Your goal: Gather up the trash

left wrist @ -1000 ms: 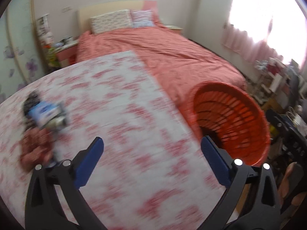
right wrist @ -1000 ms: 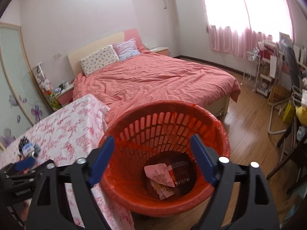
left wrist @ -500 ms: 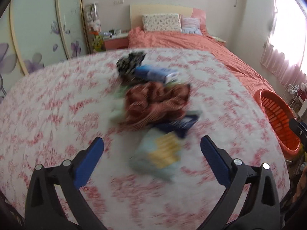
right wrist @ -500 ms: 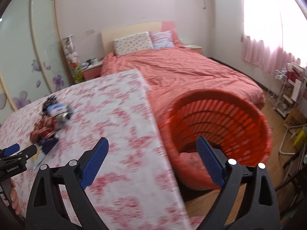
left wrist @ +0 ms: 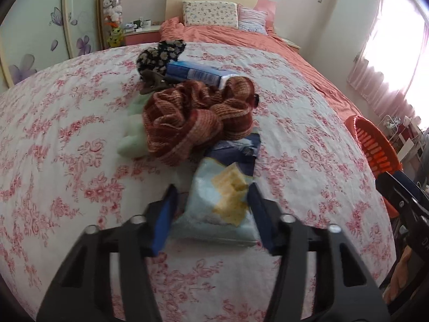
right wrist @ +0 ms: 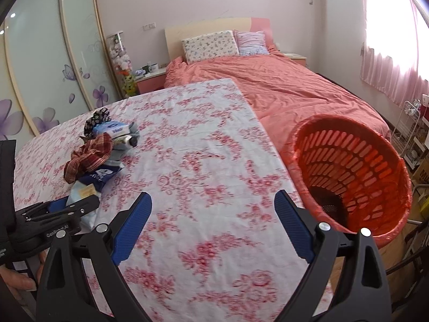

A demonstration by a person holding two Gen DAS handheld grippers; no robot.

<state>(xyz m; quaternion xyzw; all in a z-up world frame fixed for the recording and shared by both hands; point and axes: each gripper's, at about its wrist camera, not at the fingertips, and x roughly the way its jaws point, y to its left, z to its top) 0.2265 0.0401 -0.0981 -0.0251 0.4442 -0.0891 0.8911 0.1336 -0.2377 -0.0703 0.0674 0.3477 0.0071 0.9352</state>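
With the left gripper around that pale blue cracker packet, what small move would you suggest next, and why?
Probably finish closing the left gripper, which has just been closing, then lift: the pale blue cracker packet sits between its fingers, but a firm pinch is unclear.

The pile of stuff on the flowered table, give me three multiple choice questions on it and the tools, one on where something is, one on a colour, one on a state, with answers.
1. Where does the pale blue cracker packet lie?
A. at the near end of the pile, between the left tool's pads
B. inside the basket
C. on the bed

2. What colour is the slotted basket beside the table?
A. green
B. orange-red
C. white

3. How does the right tool stand?
A. shut on a tissue box
B. shut on a cloth
C. open, with nothing between its pads

Answers: 1 A, the left tool has just been closing and its blue pads flank the packet. 2 B, its wall shows orange-red in both views. 3 C, only tablecloth shows between its wide-set pads.
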